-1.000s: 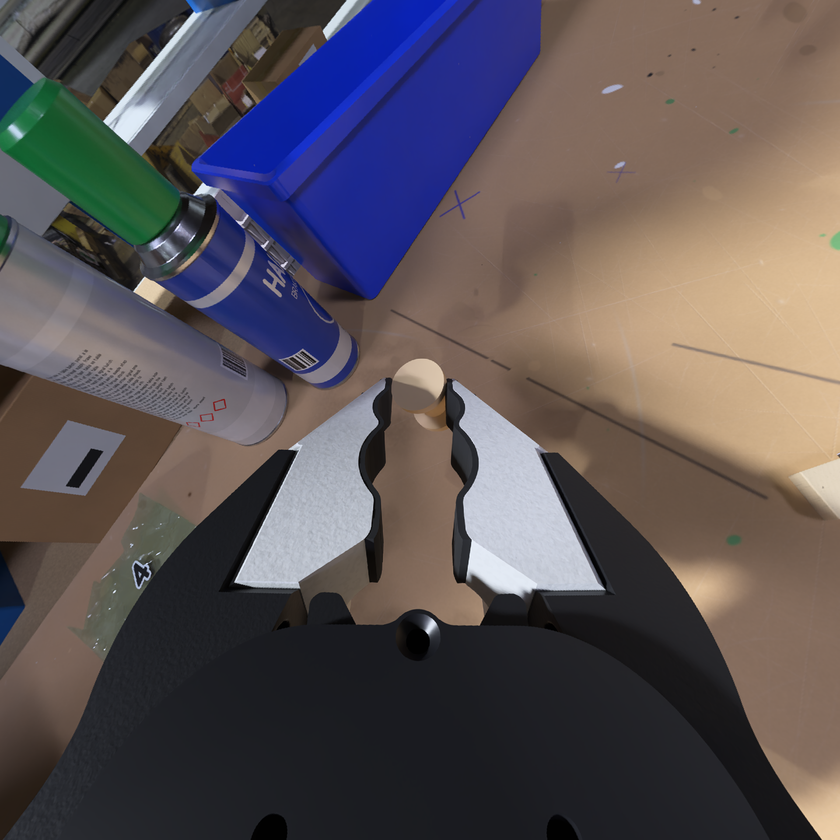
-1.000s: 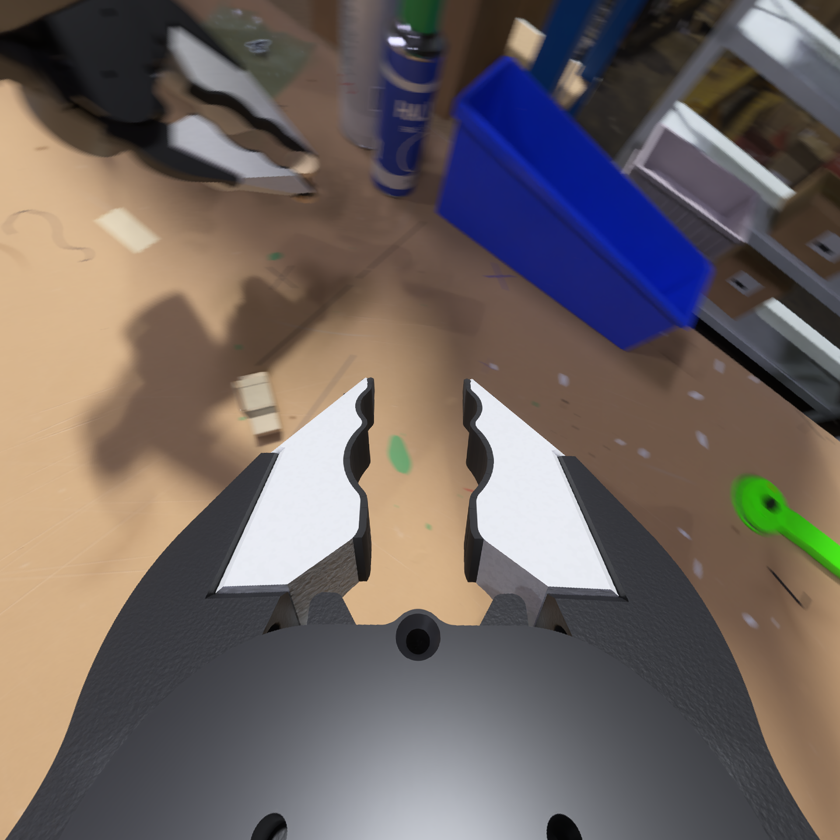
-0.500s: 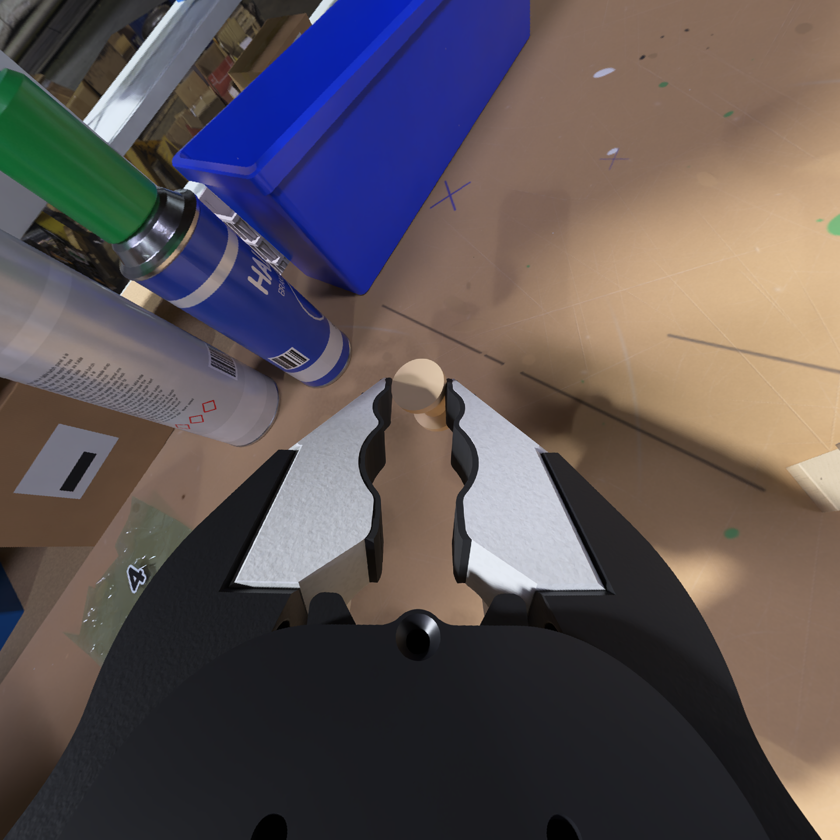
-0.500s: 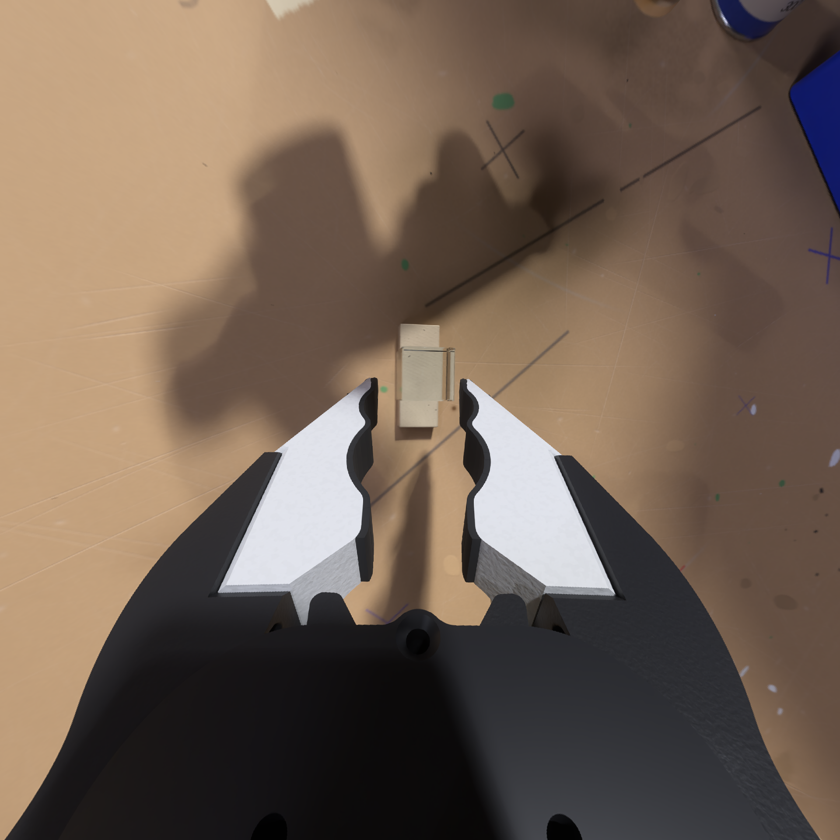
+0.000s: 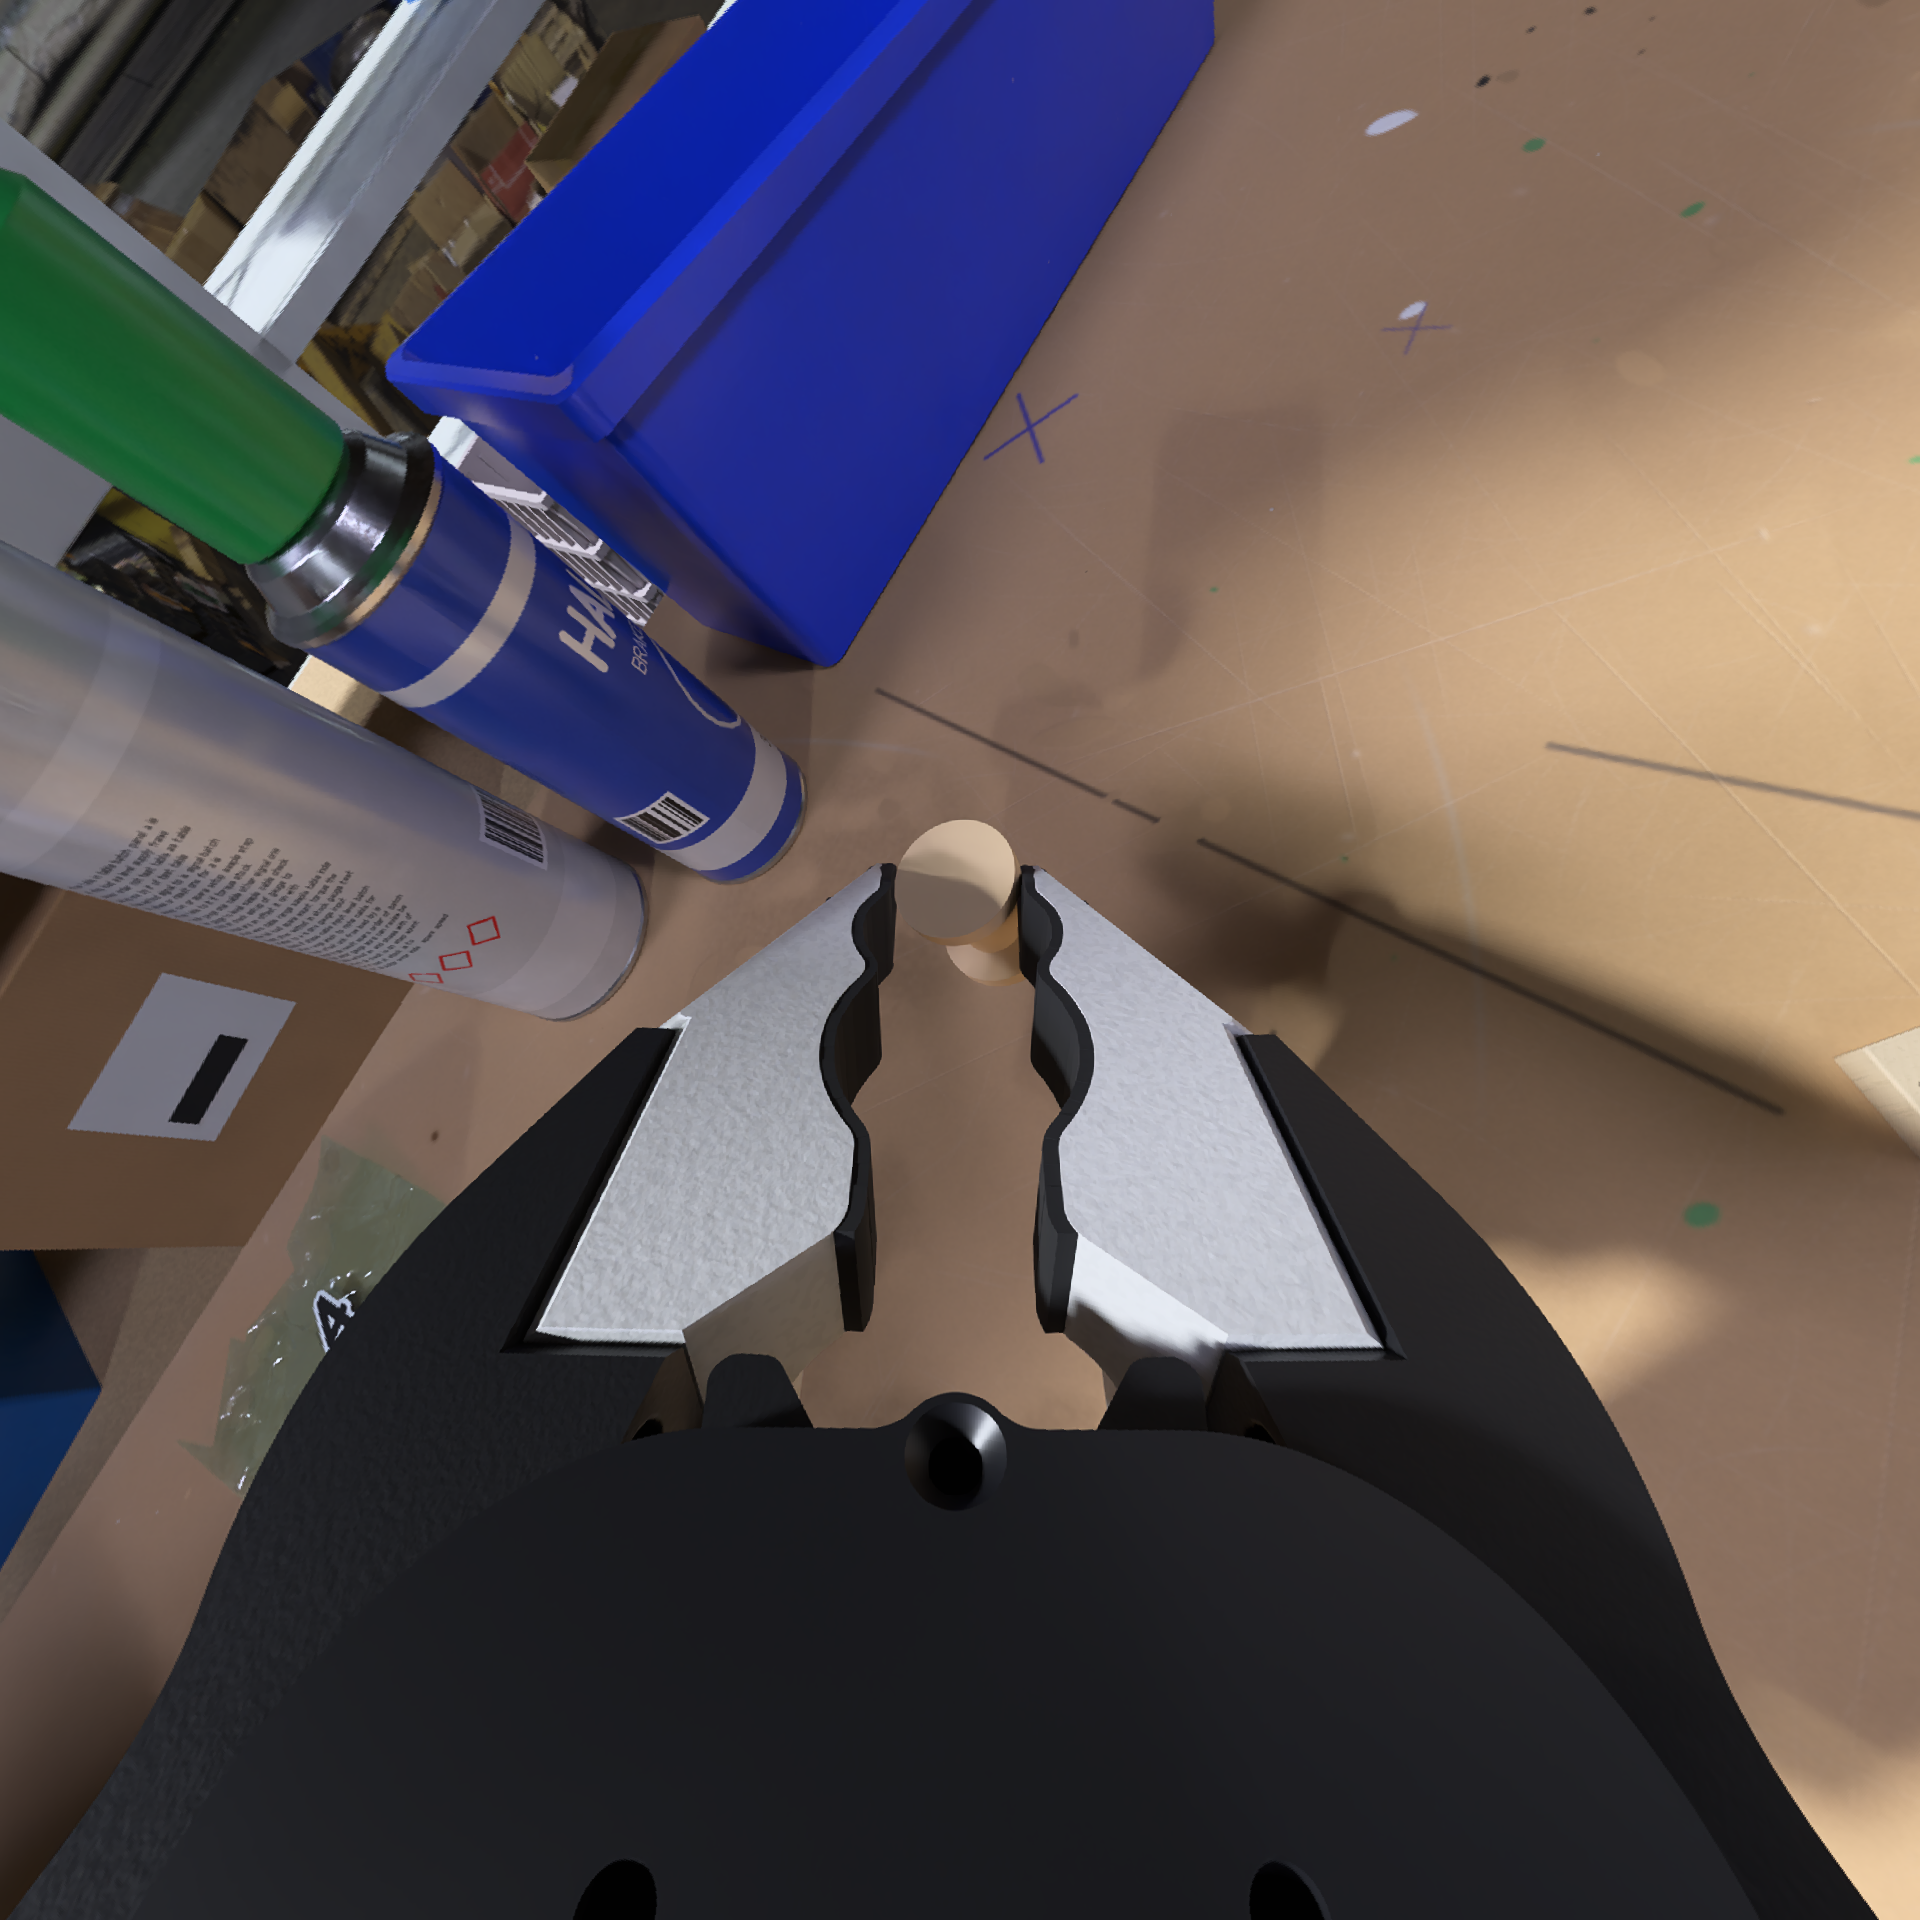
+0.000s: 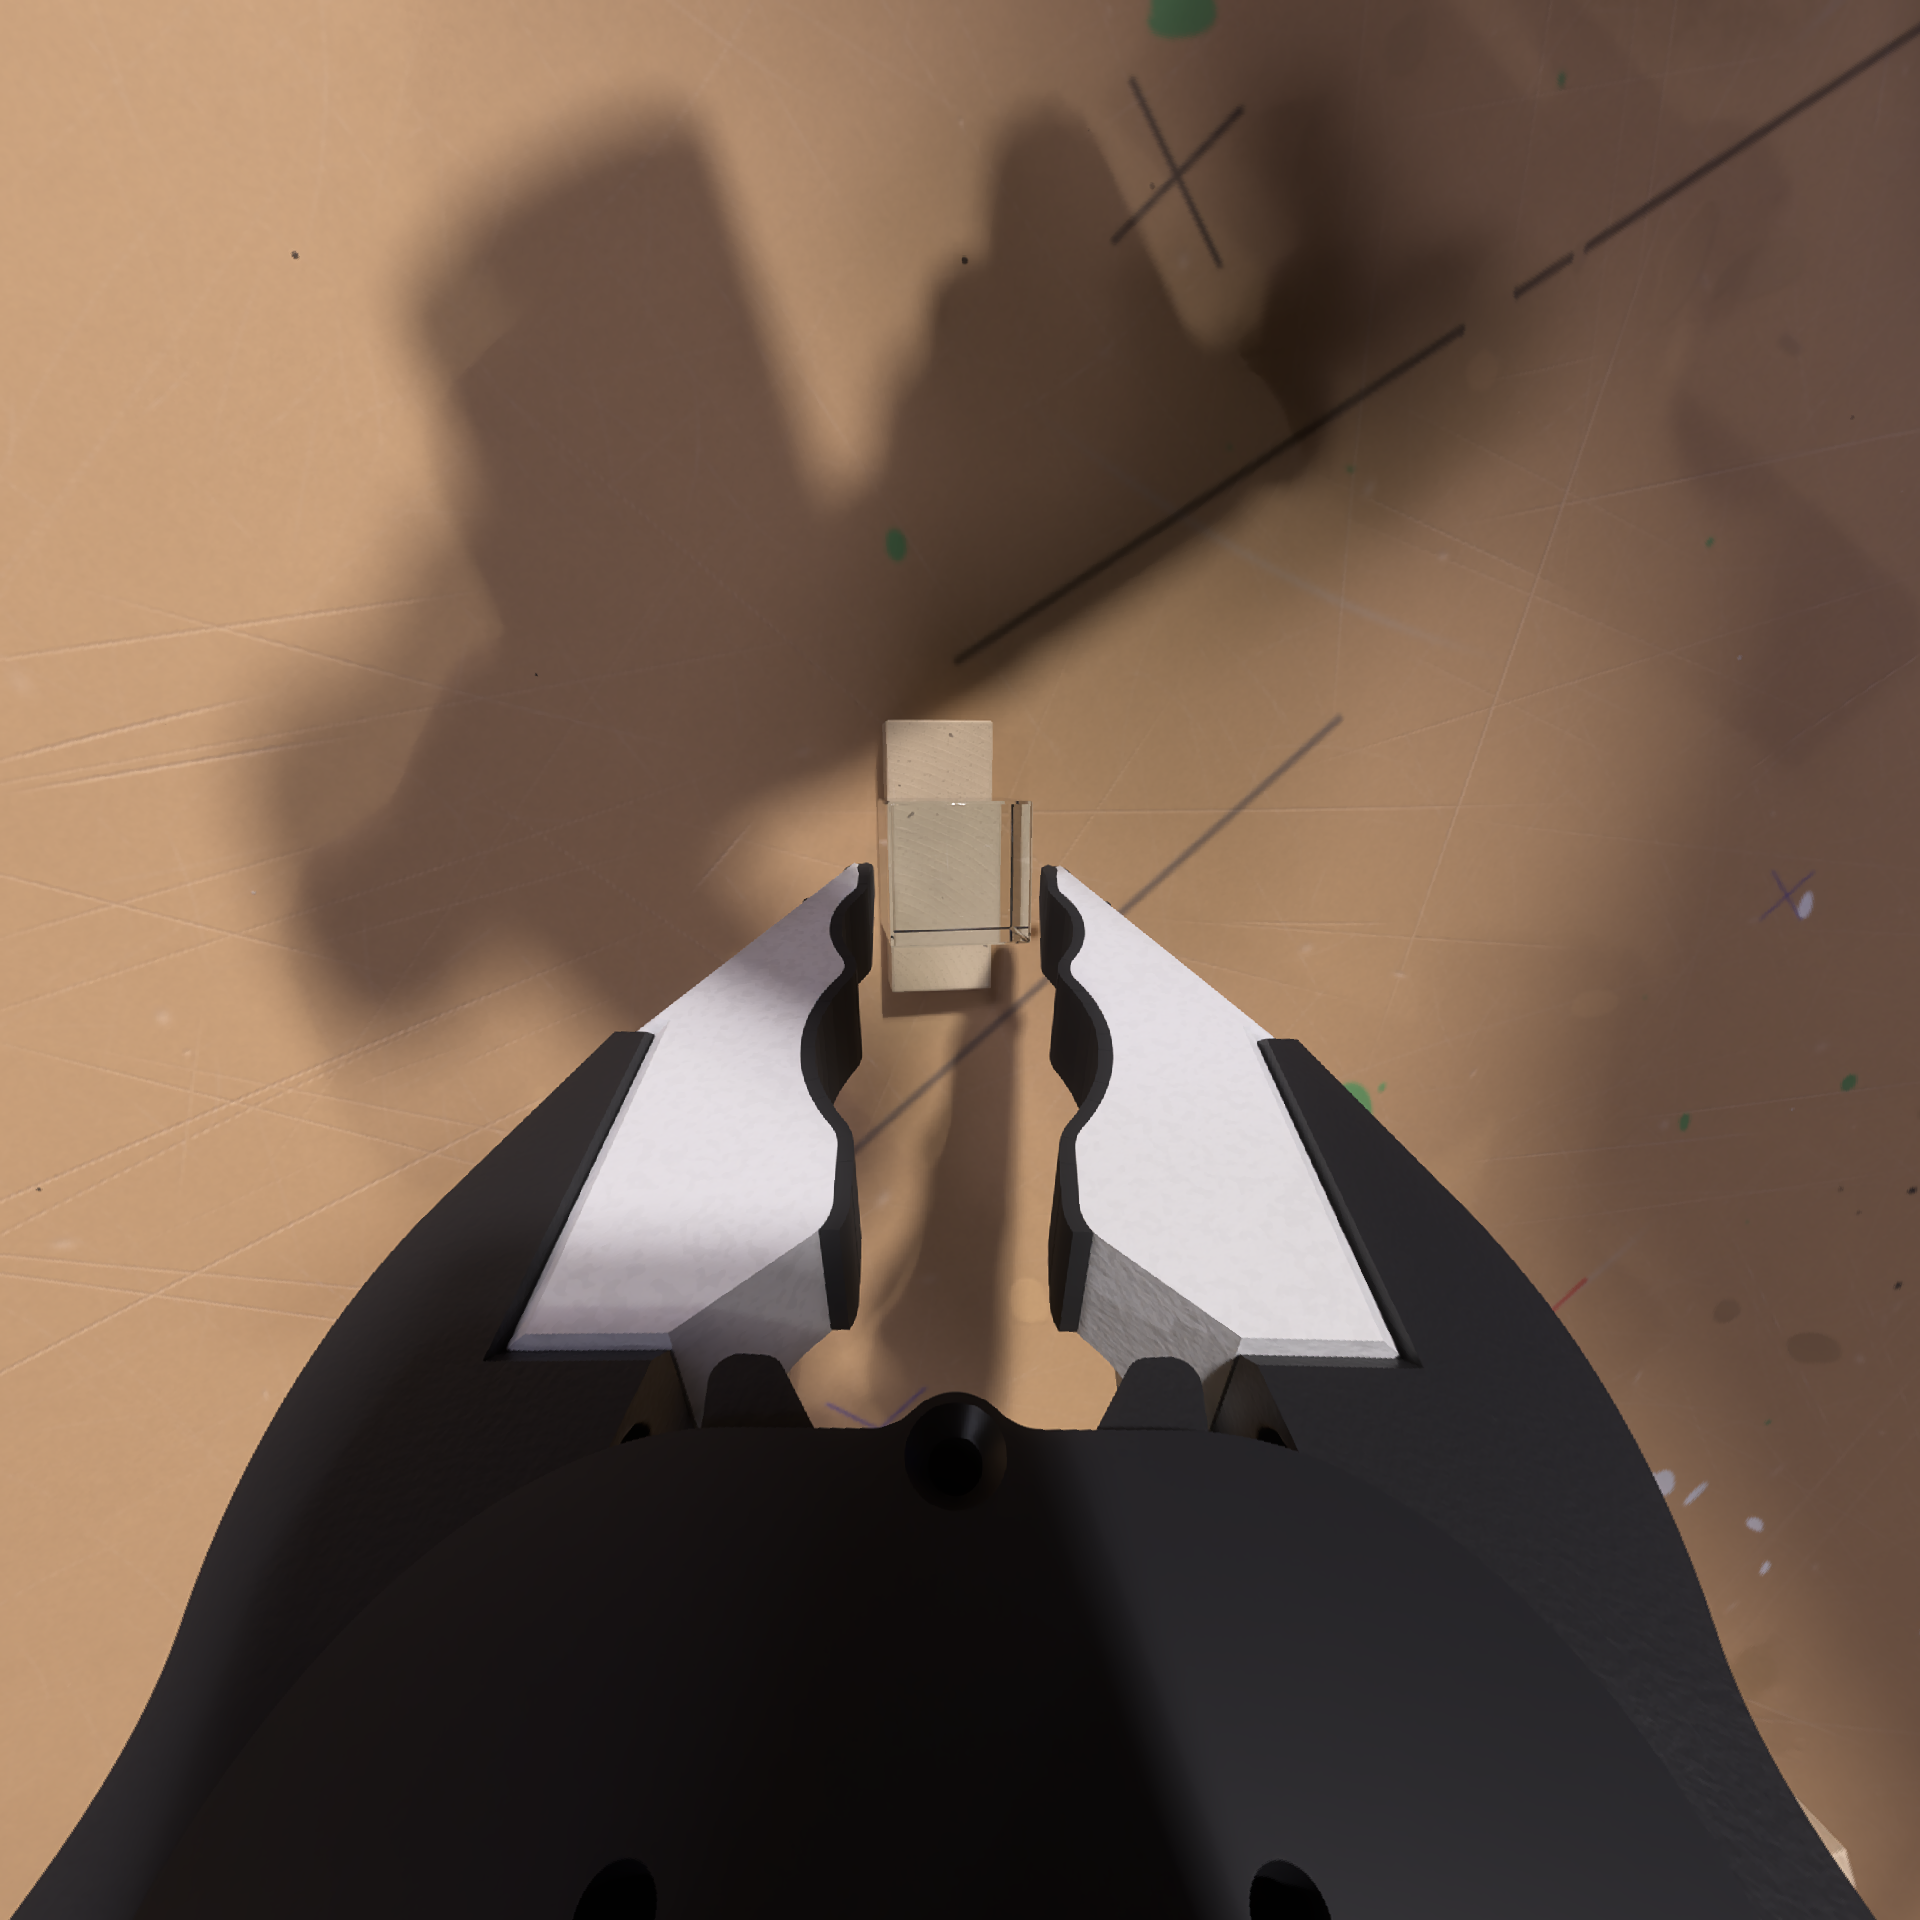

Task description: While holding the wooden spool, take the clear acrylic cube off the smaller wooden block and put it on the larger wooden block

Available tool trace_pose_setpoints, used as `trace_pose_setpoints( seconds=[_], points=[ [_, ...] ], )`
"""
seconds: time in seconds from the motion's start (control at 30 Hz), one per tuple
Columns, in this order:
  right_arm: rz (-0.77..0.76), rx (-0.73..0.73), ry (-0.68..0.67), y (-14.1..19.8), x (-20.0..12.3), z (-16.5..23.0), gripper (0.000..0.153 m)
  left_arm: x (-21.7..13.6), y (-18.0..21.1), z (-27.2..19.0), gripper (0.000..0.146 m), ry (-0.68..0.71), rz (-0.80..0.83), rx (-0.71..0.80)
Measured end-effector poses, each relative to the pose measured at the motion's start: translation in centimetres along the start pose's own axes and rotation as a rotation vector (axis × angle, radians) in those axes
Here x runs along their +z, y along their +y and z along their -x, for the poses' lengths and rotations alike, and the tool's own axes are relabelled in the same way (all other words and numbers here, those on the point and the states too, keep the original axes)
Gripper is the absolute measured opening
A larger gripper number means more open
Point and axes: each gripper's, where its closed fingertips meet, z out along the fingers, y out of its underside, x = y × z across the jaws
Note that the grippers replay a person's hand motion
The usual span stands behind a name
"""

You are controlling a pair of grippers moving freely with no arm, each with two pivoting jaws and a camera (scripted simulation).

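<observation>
A: Right gripper [image 6: 954,883] has dropped closer since the last frame; clear acrylic cube [image 6: 951,871] and smaller wooden block [image 6: 938,764] now look bigger and sit right at its tips. Left view shifted only slightly.

B: Right jaws?

A: Apart. Cube lies between the two tips with a gap showing on each side. Contact, can't tell.

B: Cube position?

A: On top of the smaller wooden block, block ends sticking out past it front and back. Block lies on the tan worktop [image 6: 312,520], inside the gripper shadow.

B: Left side?

A: Left gripper [image 5: 954,883] clamped on the wooden spool [image 5: 958,878], tips pressed against both sides, spool upright. Blue spray can [image 5: 582,665] and grey spray can [image 5: 312,831] just left of it, blue bin [image 5: 831,343] behind.

B: Larger block?

A: Pale corner at the right edge [image 5: 1886,1091], can't confirm which block.
</observation>
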Motion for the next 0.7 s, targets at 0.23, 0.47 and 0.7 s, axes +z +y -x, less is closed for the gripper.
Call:
trace_pose_setpoints(
  seconds=[0.23,0.47,0.7],
  points=[
    [0.025,-0.034,0.026,0.0,0.0,-0.1,0.029,-0.2,-0.2,0.0,0.023,0.002,-0.013,-0.006],
    [0.036,-0.063,0.056,0.0,0.0,-0.2,0.029,-0.2,-0.2,0.0,0.023,0.002,-0.010,-0.004],
    [0.018,-0.103,0.138,-0.1,-2.0,-1.1,0.029,-0.4,-0.3,0.1,0.023,0.003,-0.016,-0.005]
  ],
)
